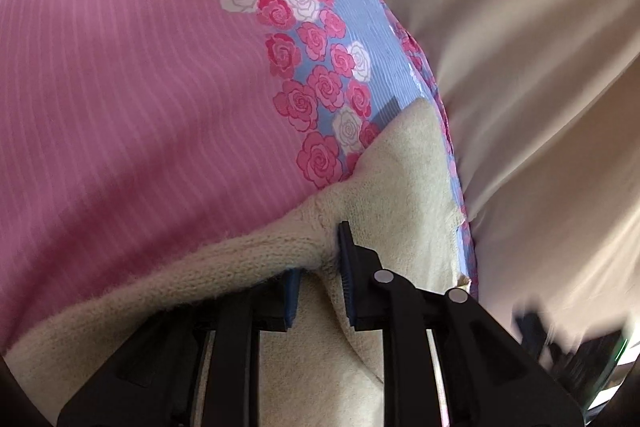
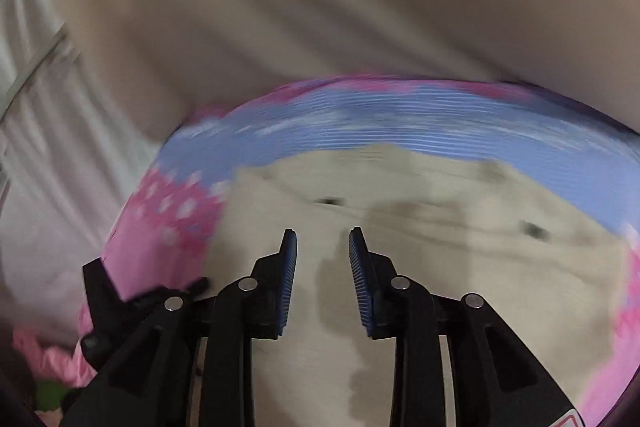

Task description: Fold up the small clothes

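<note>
the cream knitted garment point(image 1: 384, 163) lies on a bedspread point(image 1: 120, 75) that is pink with fine stripes and carries a blue band printed with pink and white roses point(image 1: 320, 67); a plain beige sheet point(image 1: 500, 27) lies beyond the spread's edge. in the left wrist view the left gripper point(image 1: 320, 267) has its jaws nearly together and pinched on a raised ridge of the cream knit, the fabric bunched up between the blue ribbed pads point(image 1: 346, 267) and folding over the left one. a ribbed hem of the same garment runs down to the left of the grip. in the right wrist view, which is smeared by motion blur, the right gripper point(image 2: 322, 247) stands over the flat cream cloth point(image 2: 440, 247) with its jaws partly apart and nothing between them; both pads are clear of the fabric. two small dark marks, perhaps buttons, show on the cloth ahead of the fingers. the blue band point(image 2: 400, 131) curves along the far side of the garment, pink spread point(image 2: 168, 227) to the left. a dark blurred shape at the lower right of the left wrist view cannot be identified.
</note>
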`<state>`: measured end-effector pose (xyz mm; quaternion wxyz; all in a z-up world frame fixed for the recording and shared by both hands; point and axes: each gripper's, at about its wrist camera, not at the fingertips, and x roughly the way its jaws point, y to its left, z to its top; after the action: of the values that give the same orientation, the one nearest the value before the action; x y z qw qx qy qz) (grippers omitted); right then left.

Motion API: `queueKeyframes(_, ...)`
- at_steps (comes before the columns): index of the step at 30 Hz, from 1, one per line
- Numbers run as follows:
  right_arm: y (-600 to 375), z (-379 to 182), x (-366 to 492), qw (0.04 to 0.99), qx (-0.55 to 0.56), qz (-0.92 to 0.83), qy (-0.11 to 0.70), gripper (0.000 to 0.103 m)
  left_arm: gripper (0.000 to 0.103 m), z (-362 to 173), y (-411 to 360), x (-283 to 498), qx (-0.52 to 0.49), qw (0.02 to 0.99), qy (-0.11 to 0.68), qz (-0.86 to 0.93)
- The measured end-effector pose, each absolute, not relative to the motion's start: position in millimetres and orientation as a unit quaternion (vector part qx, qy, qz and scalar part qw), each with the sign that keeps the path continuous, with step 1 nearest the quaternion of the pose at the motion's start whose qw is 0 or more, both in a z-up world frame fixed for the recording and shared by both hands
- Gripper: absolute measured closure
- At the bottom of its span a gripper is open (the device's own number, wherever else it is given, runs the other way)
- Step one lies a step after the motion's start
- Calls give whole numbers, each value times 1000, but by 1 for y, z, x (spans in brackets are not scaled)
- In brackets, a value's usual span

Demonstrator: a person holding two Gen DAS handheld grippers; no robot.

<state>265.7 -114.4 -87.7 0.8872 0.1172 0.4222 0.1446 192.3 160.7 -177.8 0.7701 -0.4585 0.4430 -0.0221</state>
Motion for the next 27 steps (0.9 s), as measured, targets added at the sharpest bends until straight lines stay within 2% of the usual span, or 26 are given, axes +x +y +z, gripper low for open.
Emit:
queueKeyframes(4, -50, -110, 341, 867, 56, 170, 465, 68, 85, -179, 158, 201, -450, 773, 446, -28)
queueKeyframes(7, -30, -130, 380, 851, 33, 163, 499, 56, 85, -181, 160, 201, -457, 770, 444, -36)
queueKeyframes(8, -24, -137, 389, 842, 28, 166, 512, 57, 85, -181, 160, 200, -457, 771, 442, -39)
queueKeyframes(9, -16, -141, 389, 833, 27, 175, 524, 66, 85, -182, 160, 200, -456, 772, 441, -41)
queueKeyframes(10, -12, -144, 393, 828, 27, 184, 529, 97, 85, -182, 160, 199, -455, 773, 440, -44)
queueKeyframes(15, -8, -130, 402, 858, 47, 205, 469, 102, 85, -185, 160, 200, -460, 774, 433, -47)
queueKeyframes(18, -23, -169, 418, 828, 62, 167, 531, 102, 85, -182, 155, 199, -442, 785, 432, -43)
queueKeyframes(19, -34, -164, 413, 838, 87, 165, 512, 103, 85, -181, 154, 199, -437, 788, 432, -43)
queueKeyframes(21, -54, -141, 395, 854, 125, 156, 481, 91, 85, -181, 155, 200, -438, 787, 433, -46)
queueKeyframes(23, -79, -114, 359, 872, 160, 167, 431, 89, 85, -183, 159, 200, -454, 776, 435, -49)
queueKeyframes(24, -94, -103, 336, 882, 167, 162, 410, 84, 85, -182, 162, 200, -466, 767, 438, -51)
queueKeyframes(26, -137, -90, 276, 902, 176, 122, 376, 57, 78, -176, 168, 192, -478, 757, 441, -61)
queueKeyframes(27, -160, -90, 243, 908, 177, 93, 368, 54, 75, -170, 173, 184, -468, 763, 440, -63)
